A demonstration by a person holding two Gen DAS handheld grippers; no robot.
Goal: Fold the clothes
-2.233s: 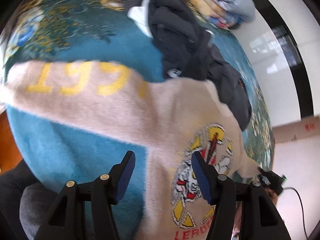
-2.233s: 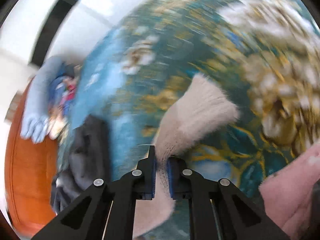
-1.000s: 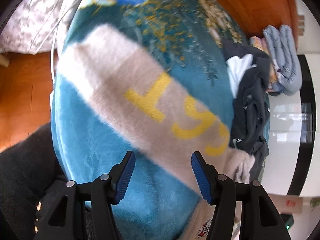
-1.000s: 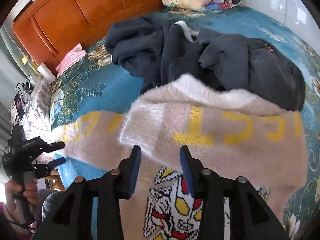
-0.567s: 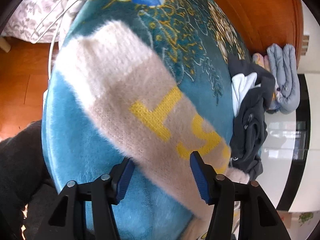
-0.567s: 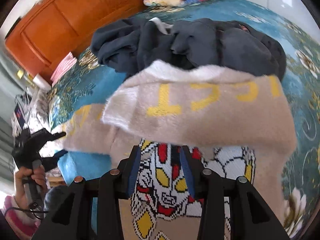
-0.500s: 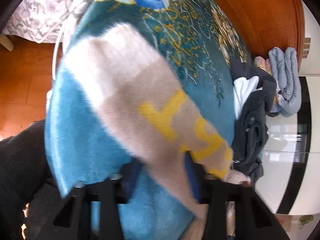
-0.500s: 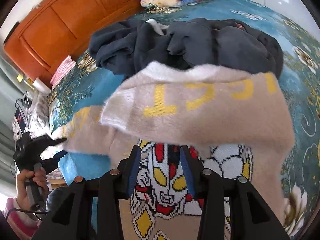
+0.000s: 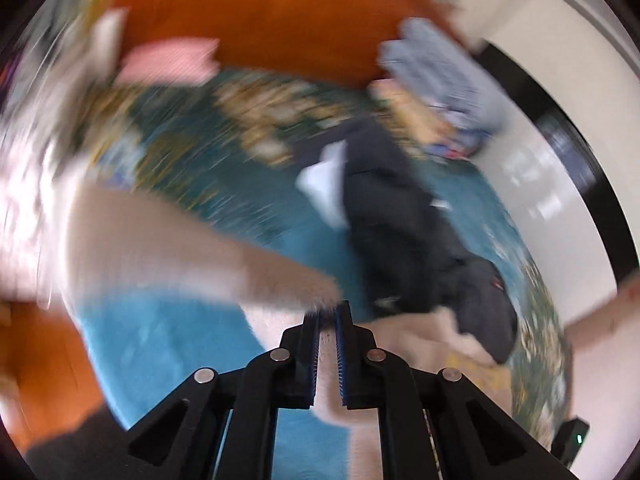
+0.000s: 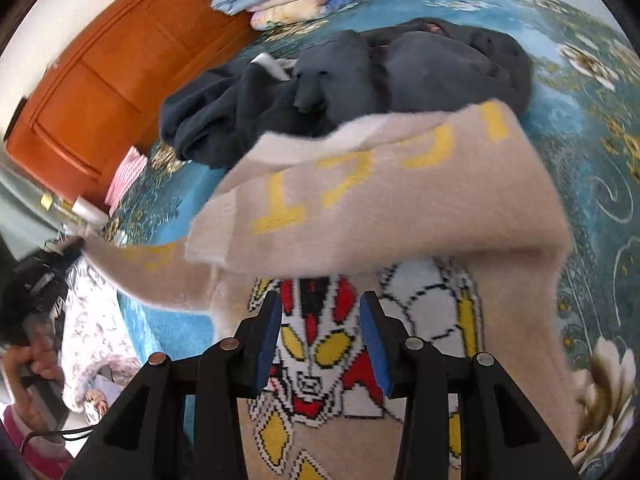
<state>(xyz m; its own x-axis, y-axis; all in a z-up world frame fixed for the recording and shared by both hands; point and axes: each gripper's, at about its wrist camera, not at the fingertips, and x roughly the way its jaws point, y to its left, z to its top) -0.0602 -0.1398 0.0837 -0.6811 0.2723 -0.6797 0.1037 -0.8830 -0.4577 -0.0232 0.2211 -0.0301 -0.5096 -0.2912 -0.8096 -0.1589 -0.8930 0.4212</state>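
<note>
My left gripper (image 9: 327, 314) has its jaws nearly together, pinching the beige sweater (image 10: 400, 216) by its left sleeve (image 9: 192, 256), which stretches blurred toward the left edge of the bed. My right gripper (image 10: 320, 316) stands wide and holds nothing, hovering over the sweater's cartoon face. The other sleeve, with yellow numerals, lies folded across the chest. The sweater sits near the bed's front edge on the teal floral blanket (image 10: 592, 92), just in front of a dark garment pile (image 10: 360, 84).
</note>
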